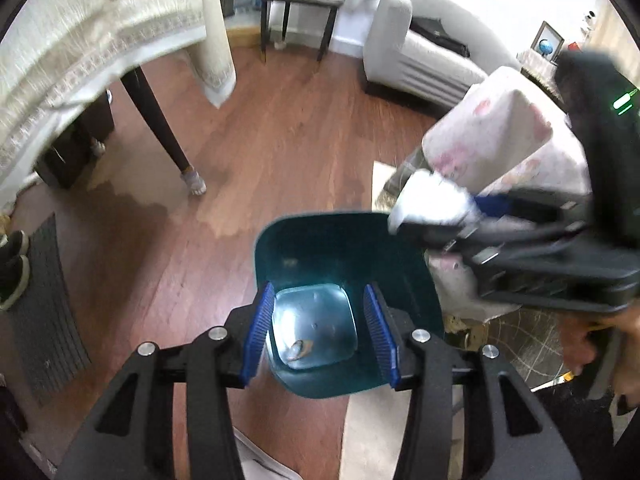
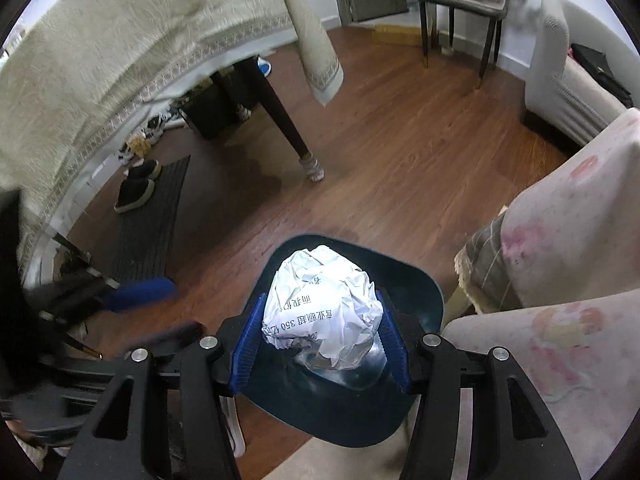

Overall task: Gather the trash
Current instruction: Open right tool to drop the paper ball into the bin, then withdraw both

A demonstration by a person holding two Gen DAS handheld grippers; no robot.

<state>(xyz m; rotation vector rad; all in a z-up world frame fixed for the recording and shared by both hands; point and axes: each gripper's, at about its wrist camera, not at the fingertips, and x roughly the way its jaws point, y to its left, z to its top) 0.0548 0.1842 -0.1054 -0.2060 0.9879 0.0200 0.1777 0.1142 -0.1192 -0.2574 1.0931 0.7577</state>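
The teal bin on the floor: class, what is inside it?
In the teal bin, one small scrap lies on the shiny bottom. The right wrist view adds nothing: the crumpled paper covers the bottom.

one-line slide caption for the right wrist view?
Right gripper holds a crumpled printed paper ball over the open teal trash bin on a wood floor.
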